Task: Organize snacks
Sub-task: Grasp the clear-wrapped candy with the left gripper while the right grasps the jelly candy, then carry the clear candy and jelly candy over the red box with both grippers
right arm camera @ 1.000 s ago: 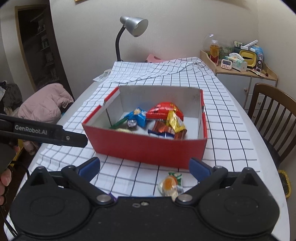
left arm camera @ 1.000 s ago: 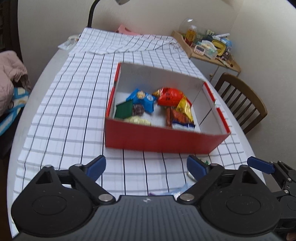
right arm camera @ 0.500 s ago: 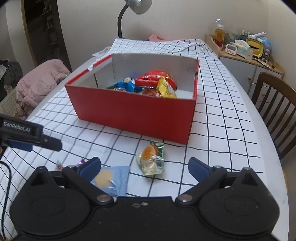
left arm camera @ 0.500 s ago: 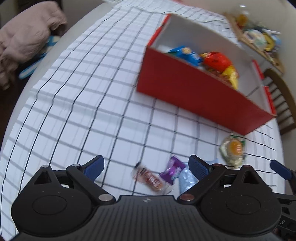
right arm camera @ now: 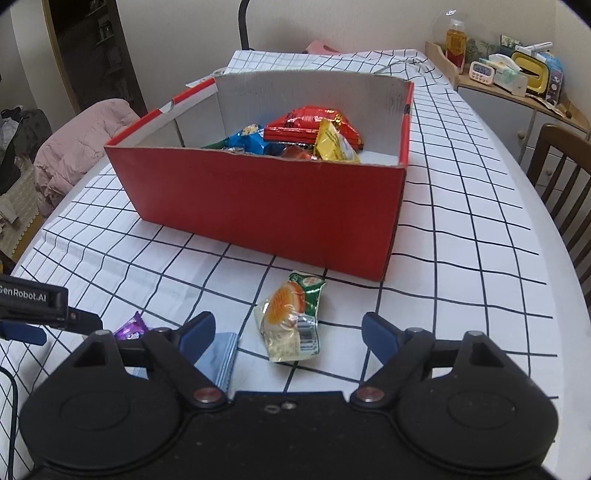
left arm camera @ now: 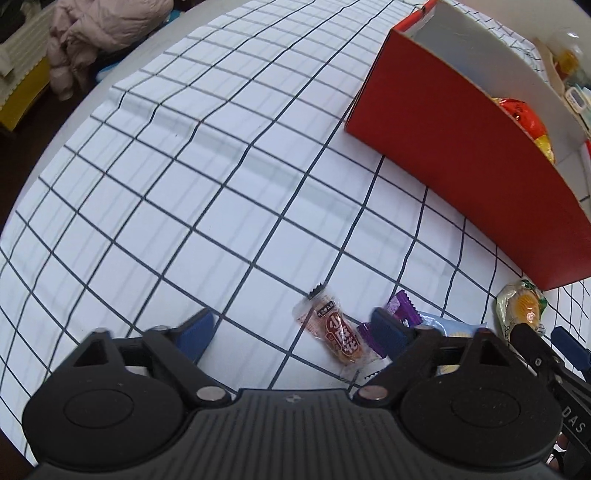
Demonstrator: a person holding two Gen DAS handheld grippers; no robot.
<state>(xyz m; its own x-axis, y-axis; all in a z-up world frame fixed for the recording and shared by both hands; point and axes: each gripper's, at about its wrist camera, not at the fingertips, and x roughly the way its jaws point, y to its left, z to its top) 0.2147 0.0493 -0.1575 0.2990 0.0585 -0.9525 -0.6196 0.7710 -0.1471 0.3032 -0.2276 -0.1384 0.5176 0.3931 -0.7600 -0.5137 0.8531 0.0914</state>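
Observation:
A red cardboard box [right arm camera: 258, 199] [left arm camera: 461, 155] holding several bright snack packs stands on the checked tablecloth. In front of it lie loose snacks: a clear pack with an orange cake [right arm camera: 290, 319] [left arm camera: 521, 306], a brown-red candy [left arm camera: 334, 330], a purple candy [left arm camera: 402, 306] [right arm camera: 131, 326] and a light blue pack [right arm camera: 218, 356] [left arm camera: 448, 325]. My left gripper [left arm camera: 291, 330] hangs low over the brown-red candy, jaws closing, pads not touching it. My right gripper [right arm camera: 286, 330] hovers at the orange cake pack, jaws closing, the pack between the fingers but not pressed.
A pink jacket [right arm camera: 77, 144] lies on a seat at the left. A wooden chair [right arm camera: 565, 177] stands at the table's right edge. A side cabinet [right arm camera: 509, 85] with bottles and a clock stands at the back right. A lamp's stem [right arm camera: 243, 22] rises behind the box.
Both grippers have dropped toward the tablecloth and narrowed. The left view rolled and tipped down onto the loose candies. The right view came closer to the orange cake pack.

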